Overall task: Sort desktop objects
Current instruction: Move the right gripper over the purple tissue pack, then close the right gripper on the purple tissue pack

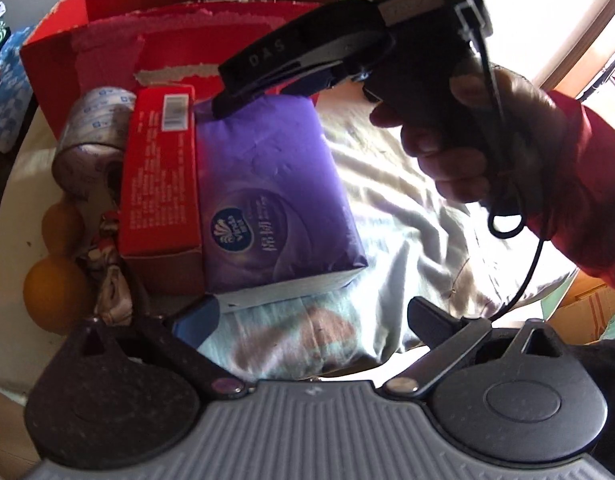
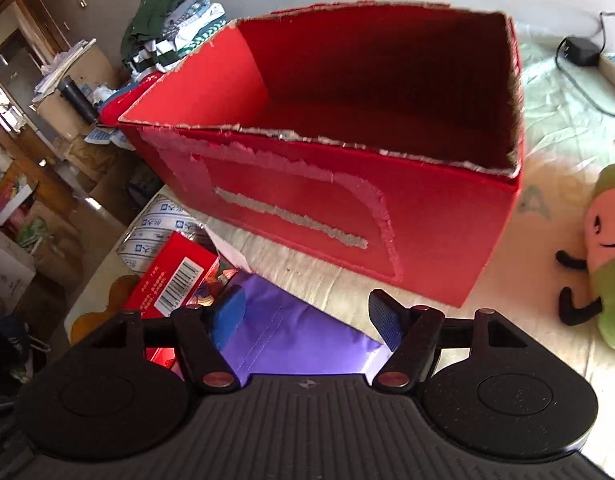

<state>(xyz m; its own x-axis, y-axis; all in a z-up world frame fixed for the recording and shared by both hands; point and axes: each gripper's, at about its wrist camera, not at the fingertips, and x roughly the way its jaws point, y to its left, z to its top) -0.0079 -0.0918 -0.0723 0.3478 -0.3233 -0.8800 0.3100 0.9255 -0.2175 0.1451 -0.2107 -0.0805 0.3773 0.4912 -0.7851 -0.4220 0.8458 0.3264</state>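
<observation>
Tissue pack (image 1: 275,200), purple, lies on the sheet-covered desk (image 1: 407,208) beside a red carton (image 1: 159,184), in front of the open red box (image 2: 347,152). Right tool (image 2: 307,316) spread wide, straddling the pack's end, not yet clamped. Left tool (image 1: 311,320) wide, empty. Next: close on the pack, lift over the torn rim.

Black plastic left tool (image 1: 311,322): ribbed grey base, round pivots, silver screws. Black right tool (image 2: 307,318): blue pads, red screws. Hand (image 1: 467,144) wore red sleeve (image 1: 587,184).
</observation>
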